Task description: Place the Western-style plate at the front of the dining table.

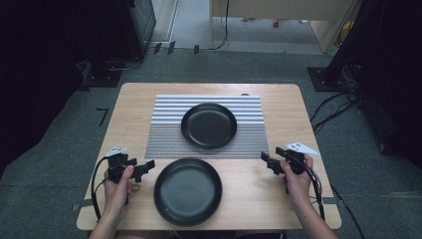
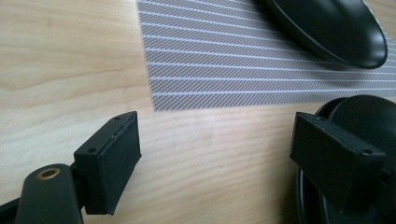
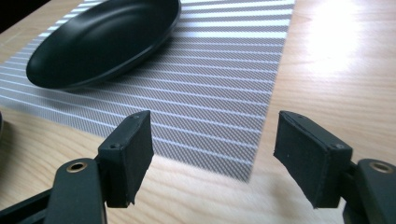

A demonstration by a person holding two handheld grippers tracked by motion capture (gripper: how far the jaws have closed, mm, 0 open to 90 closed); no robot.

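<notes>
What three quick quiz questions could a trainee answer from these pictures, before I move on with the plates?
1. True or false: the far plate lies on the striped mat.
2. Which claw is nearer the near plate: a) left claw, b) right claw?
3. Fill in: both claws are ____ and hold nothing.

Key
1. True; the near plate lies on the bare table.
2. a; in the left gripper view, one pad of the left claw shows in front of that plate's rim.
3. Open; only bare table and mat show between the pads.
</notes>
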